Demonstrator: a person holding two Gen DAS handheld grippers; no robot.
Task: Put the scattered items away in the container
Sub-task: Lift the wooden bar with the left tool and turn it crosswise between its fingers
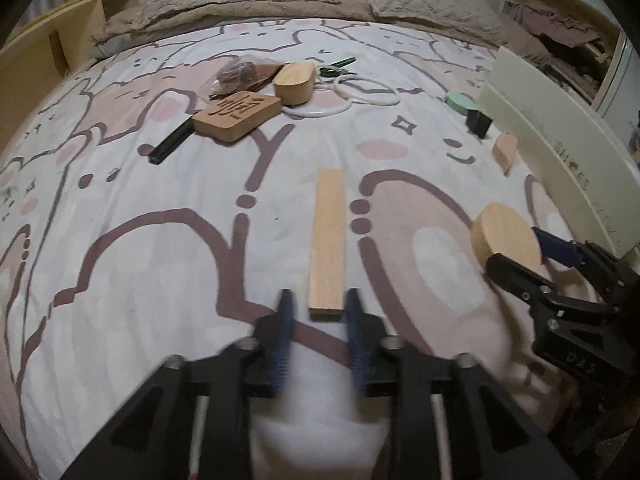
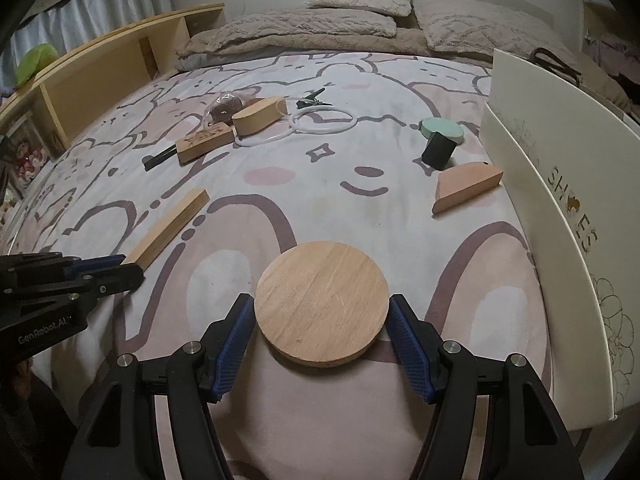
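Wooden and round, the disc (image 2: 321, 304) lies flat on the bedspread (image 2: 360, 128) between the spread fingers of the right gripper (image 2: 321, 312); its blue pads (image 2: 234, 344) sit just at the disc's left and right edges, and whether they press it cannot be told. The left wrist view adds the side-on angle: the same disc (image 1: 506, 240) lies flat with the right gripper (image 1: 520, 256) reaching low across it from the right. The left gripper (image 1: 318, 304) hovers low with its jaws parted a narrow way, holding nothing — the near end of the long wooden strip (image 1: 328, 240) lies just ahead of the gap. Only the right wrist view shows the white shoe box (image 2: 560, 208) standing along the right side in full, lettered on its wall, with a wooden half-round block (image 2: 466, 188) near it. Farther off sit a black block (image 2: 438, 151) touching a green disc (image 2: 442, 130), and at far left a cluster — carved wooden plaque (image 1: 236, 114), oval wooden block (image 1: 296, 82), white rings (image 1: 360, 94), black pen (image 1: 170, 144).
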